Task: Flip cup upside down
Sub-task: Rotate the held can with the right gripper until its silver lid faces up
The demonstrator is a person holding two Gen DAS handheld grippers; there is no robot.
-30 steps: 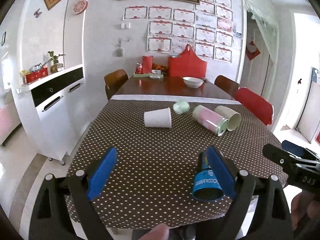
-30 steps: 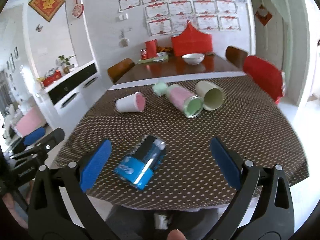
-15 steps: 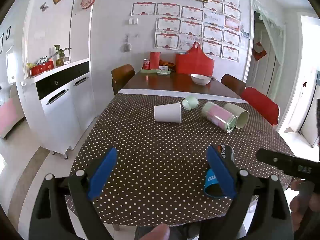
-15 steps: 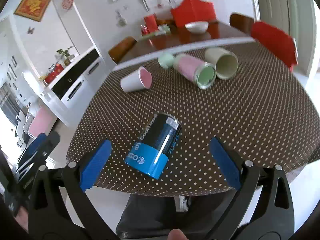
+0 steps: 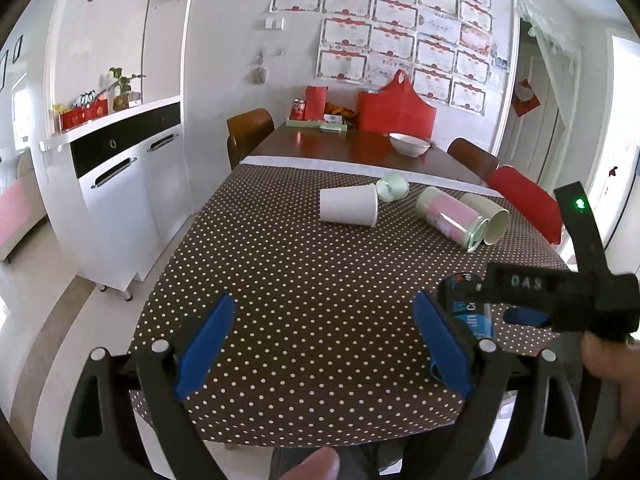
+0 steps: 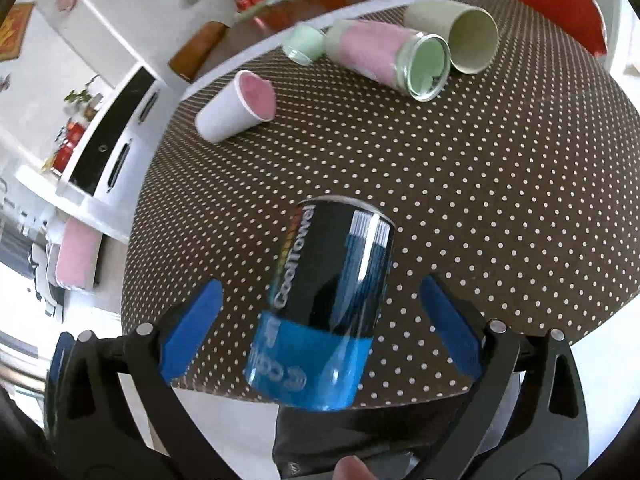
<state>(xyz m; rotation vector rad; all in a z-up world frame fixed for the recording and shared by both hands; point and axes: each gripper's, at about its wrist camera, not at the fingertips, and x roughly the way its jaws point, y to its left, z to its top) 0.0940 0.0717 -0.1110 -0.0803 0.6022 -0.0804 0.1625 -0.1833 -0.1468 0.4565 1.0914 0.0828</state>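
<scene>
1 dotted brown tablecloth (image 6: 480, 200) covered the near half of the table, and everything I cared about lay on it. 2 grippers were in play, both with their blue pads spread wide and clamping nothing. My right gripper (image 6: 320, 332) hung over the near edge, and the black-and-blue cup (image 6: 332, 292) lay on its side directly between its pads, touching neither, its blue end toward me. From my left gripper (image 5: 324, 344), the same cup (image 5: 466, 312) sat just beyond the right pad, partly hidden behind the other tool's black body. 5 cups lay tipped over in all: that 1 near me, and 4 farther back. Those were 1 white paper cup (image 6: 236, 108) with a pink inside, 1 pink-and-green cup (image 6: 384, 56), 1 cream cup (image 6: 460, 32) touching it, and 1 small mint cup (image 6: 304, 44).
</scene>
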